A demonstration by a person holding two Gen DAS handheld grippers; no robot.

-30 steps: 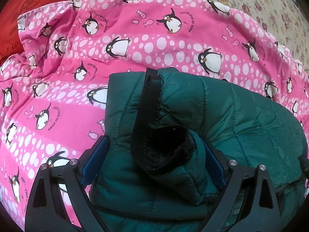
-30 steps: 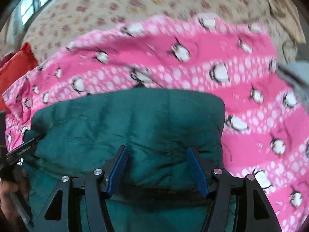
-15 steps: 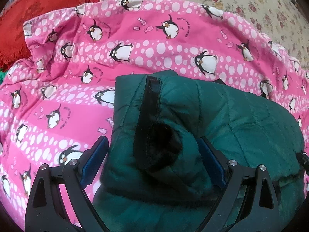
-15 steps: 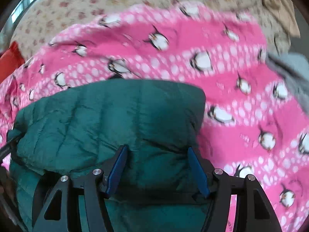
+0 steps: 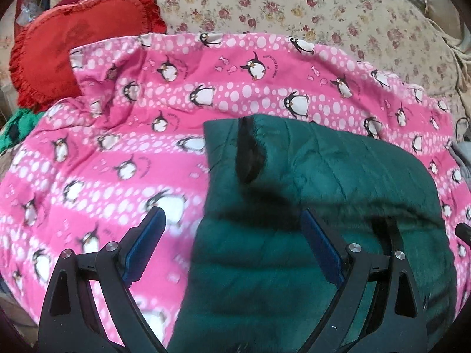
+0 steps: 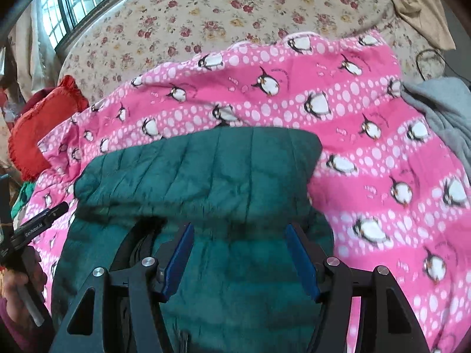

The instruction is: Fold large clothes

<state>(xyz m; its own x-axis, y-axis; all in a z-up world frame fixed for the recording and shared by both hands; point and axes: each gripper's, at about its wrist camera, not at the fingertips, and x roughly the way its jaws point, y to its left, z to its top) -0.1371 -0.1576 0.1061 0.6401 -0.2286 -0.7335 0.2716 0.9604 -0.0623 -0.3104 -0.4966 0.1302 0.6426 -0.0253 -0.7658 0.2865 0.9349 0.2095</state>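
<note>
Both claws open, nothing pinched. L claw [image 5: 232,245]: blue pads [image 5: 144,247] spread wide, left pad over the pink blanket [image 5: 123,153], right pad over the near part of the green jacket [image 5: 338,182]; no cloth pressed between them. R claw [image 6: 240,257]: pads [image 6: 178,260] apart, hanging above the jacket's [image 6: 206,170] near fold; pad-to-cloth contact can't be told, some blur.

Jacket: dark green, quilted, lying on the blanket on the bed, far part folded over into a thick roll running left-right. Black trim strip [image 5: 248,153] at its left far end, w/ a dark opening beside it.

Blanket: pink w/ penguins, over a flowered bedsheet [image 6: 235,14]. Red ruffled pillow [image 5: 76,44] far left. Grey cloth [image 6: 441,111] at right edge. Person's hand [image 6: 20,288] on the L claw's handle, seen lower left in R wrist view.
</note>
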